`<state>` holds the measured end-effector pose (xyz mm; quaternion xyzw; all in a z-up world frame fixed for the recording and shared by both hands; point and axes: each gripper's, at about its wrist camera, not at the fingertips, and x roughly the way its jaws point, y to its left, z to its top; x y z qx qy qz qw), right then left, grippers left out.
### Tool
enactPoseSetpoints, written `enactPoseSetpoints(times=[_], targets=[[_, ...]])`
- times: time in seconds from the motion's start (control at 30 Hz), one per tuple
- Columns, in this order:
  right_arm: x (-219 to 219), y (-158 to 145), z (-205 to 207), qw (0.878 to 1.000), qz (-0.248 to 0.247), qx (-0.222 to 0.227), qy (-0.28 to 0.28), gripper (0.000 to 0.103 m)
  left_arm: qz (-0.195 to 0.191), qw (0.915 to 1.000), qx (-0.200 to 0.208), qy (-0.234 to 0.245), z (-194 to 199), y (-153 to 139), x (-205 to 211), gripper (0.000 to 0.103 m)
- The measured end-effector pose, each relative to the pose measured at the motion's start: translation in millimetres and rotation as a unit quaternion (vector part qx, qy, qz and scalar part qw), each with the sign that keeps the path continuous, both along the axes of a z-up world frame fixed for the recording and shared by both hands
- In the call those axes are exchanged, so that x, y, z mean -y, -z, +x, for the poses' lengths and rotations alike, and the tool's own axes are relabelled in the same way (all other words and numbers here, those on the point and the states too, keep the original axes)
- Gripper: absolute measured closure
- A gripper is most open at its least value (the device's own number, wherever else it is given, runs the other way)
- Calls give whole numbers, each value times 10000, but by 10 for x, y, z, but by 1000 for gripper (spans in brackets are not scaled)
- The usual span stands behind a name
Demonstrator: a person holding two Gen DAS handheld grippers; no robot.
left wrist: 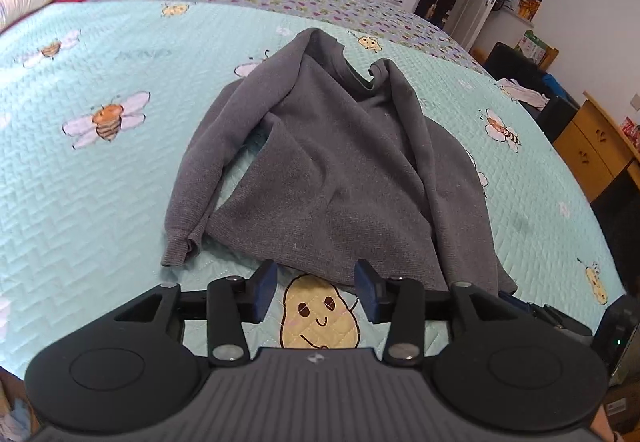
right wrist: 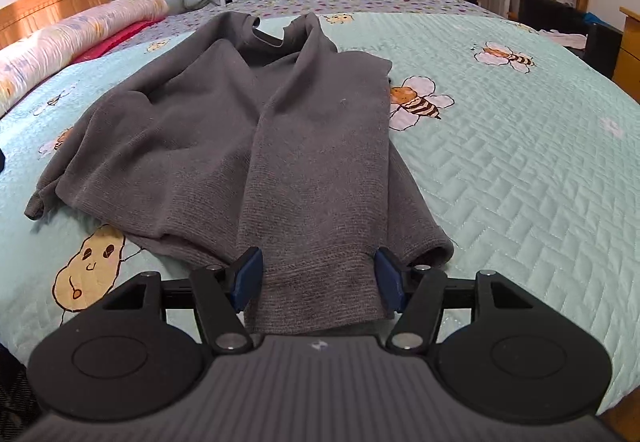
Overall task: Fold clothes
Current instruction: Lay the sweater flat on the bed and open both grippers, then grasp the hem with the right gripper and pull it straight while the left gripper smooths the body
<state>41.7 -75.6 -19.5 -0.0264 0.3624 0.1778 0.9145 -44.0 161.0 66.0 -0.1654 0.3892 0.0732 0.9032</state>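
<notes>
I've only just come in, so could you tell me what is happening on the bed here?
A person holding a gripper in each hand is folding a grey sweater spread on a bee-print quilt. Both sleeves are already laid in over the body. The right gripper is open, with the ribbed cuff of one sleeve lying between its fingers, not yet pinched. The left gripper is open too, just short of the sweater's near hem, over a bare patch of quilt.

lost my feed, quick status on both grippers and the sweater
Left gripper open, empty, at hem. Right gripper open, straddling sleeve cuff. Grey sweater half-folded on quilt. Nothing in the way.
</notes>
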Motion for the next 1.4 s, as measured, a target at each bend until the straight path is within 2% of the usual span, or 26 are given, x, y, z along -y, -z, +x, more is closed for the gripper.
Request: enactPoseSetpoints(times=[0.17, 0.27, 0.33, 0.4, 0.53, 0.7, 0.73, 0.77, 0.8, 0.87, 0.93, 1.0, 1.03, 1.07, 1.13, 1.23, 1.3, 1.33, 1.4], targets=[[-45, -14, 4, 9997, -230, -63, 17, 44, 155, 9999, -32, 4, -13, 19, 53, 53], [-59, -11, -23, 9994, -334, -26, 25, 69, 290, 9995, -127, 19, 33, 61, 59, 51], [-68, -9, -40, 9992, -403, -1, 30, 89, 405, 9989, -229, 44, 101, 112, 66, 50], [-76, -9, -57, 9989, -468, 27, 33, 101, 486, 9983, -308, 31, 187, 171, 62, 50], [29, -156, 46, 9993, -336, 183, -58, 102, 456, 9978, -478, -85, 388, 269, 31, 50], [236, -739, 475, 9885, -589, 1383, 174, 103, 459, 9974, -538, -169, 592, 298, 3, 50], [294, -860, 615, 9813, -749, 1734, 359, 103, 451, 9973, -542, -192, 624, 298, -4, 50], [351, -938, 745, 9672, -1022, 2198, 754, 103, 407, 9976, -529, -198, 634, 284, -15, 50], [408, -1017, 876, 9486, -1291, 2652, 1145, 103, 374, 9979, -490, -194, 629, 257, -26, 50], [526, -1170, 1131, 9016, -1771, 3461, 1893, 101, 413, 9982, -373, -206, 581, 160, -34, 50], [717, -1250, 1253, 9135, -1473, 3043, 2263, 88, 464, 9984, -219, -244, 498, 46, -40, 48], [908, -1329, 1376, 9216, -1169, 2612, 2623, 79, 479, 9983, -61, -313, 392, -52, -57, 42], [1003, -1364, 1424, 9254, -977, 2386, 2777, 79, 485, 9982, 2, -356, 338, -87, -69, 41], [1082, -1348, 1345, 9387, -439, 2105, 2695, 79, 494, 9978, 29, -430, 291, -105, -85, 40], [1076, -1225, 1150, 9591, 156, 1707, 2251, 75, 440, 9972, -5, -601, 209, -95, -126, 40], [749, -945, 739, 9829, 437, 1291, 1237, 70, 108, 9966, -66, -814, 122, -17, -231, 39], [494, -755, 450, 9919, 580, 1026, 472, 69, -146, 9955, 3, -940, 69, 47, -312, 39], [368, -661, 312, 9939, 622, 910, 102, 65, -210, 9951, 0, -971, 63, 90, -355, 39], [137, -513, 159, 9939, 175, 1033, -356, 55, -308, 9944, -37, -1010, 64, 182, -442, 35]])
